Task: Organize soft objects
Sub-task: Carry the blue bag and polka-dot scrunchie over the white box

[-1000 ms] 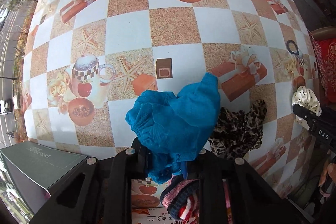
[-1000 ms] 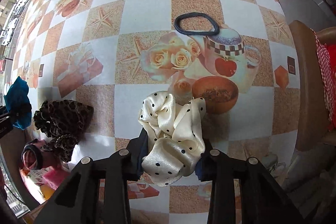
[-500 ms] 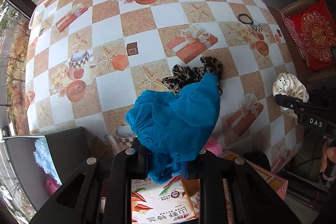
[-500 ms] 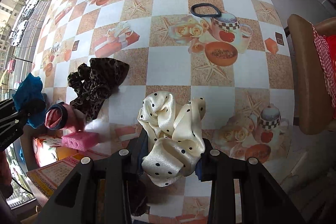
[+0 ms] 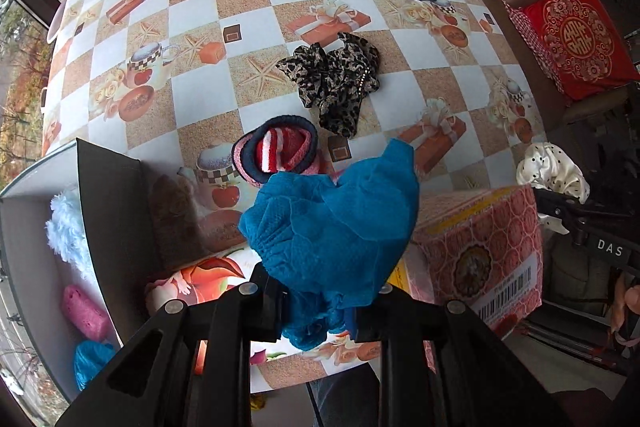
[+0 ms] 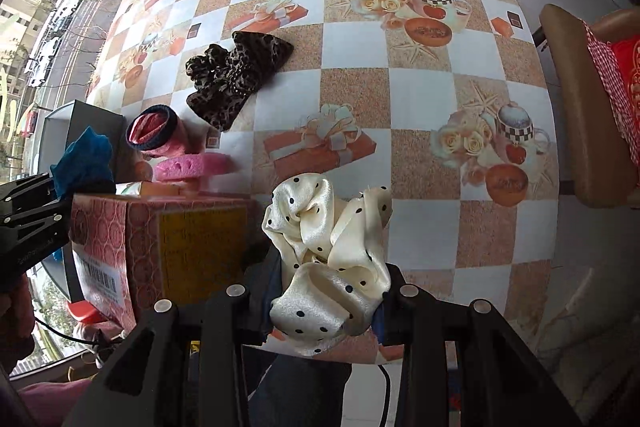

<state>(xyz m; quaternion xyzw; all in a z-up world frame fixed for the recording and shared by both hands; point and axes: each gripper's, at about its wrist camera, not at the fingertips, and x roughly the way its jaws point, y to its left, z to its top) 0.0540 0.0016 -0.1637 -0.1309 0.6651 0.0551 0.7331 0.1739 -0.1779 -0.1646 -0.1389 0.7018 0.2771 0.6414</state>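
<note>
Both grippers had lifted back toward the table's near edge; my left gripper pinched the crinkly blue scrunchie, my right gripper clamped the satin polka-dot scrunchie, above the pink box.

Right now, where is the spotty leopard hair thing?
The leopard scrunchie lies on the checkered tablecloth near the table's middle, just beyond the pink striped band, in both wrist views.
</note>
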